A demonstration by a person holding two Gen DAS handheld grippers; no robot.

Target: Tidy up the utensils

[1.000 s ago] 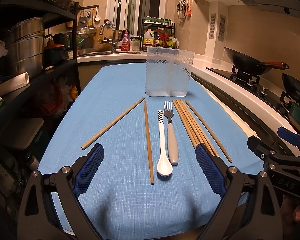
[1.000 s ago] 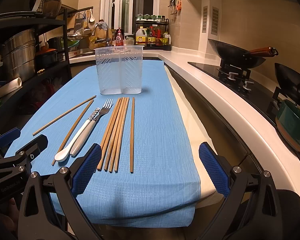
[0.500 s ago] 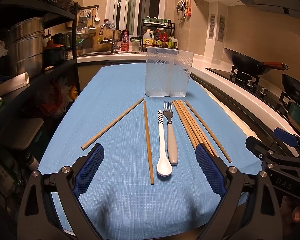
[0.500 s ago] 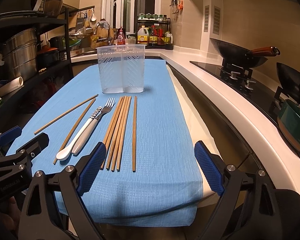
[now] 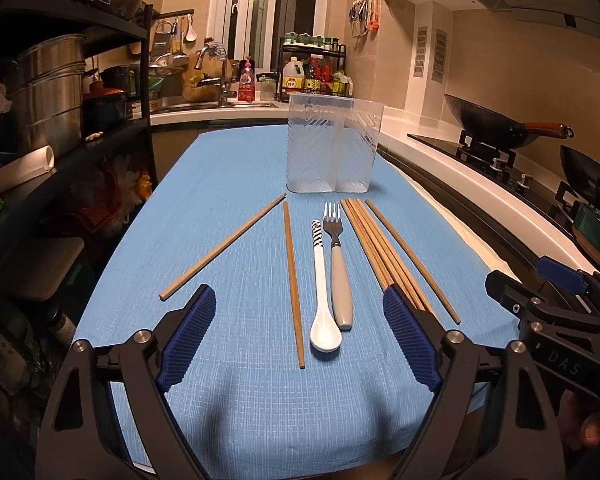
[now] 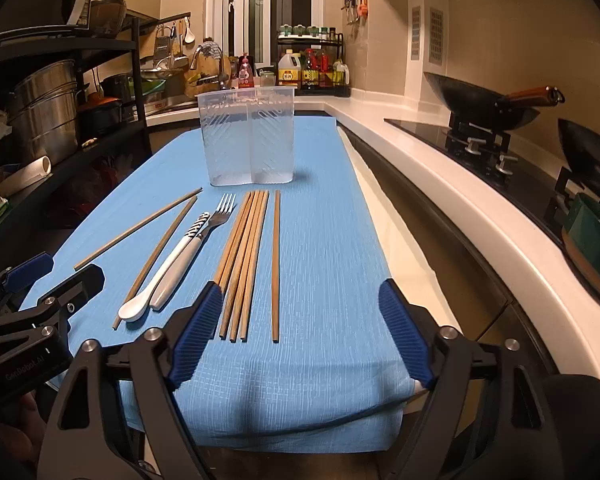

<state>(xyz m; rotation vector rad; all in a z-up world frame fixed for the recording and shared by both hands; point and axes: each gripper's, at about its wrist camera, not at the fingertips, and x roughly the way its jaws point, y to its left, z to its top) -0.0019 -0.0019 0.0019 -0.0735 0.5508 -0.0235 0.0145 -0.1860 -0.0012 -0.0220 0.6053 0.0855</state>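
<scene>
Two tools held low over near edge of surface. Left tool (image 5: 299,336): jaws wide, closing, nothing gripped; spoon bowl and one chopstick end lying between pads on blue cloth (image 5: 228,176). Right tool (image 6: 301,334): jaws wide, closing, nothing gripped; chopstick ends between pads.

Beyond: white spoon (image 5: 323,312) touching grey-handled fork (image 5: 339,280); bundle of chopsticks (image 5: 380,252) just right; two stray chopsticks (image 5: 222,247) left. Farther back: clear two-compartment holder (image 5: 332,148), upright, empty.
</scene>
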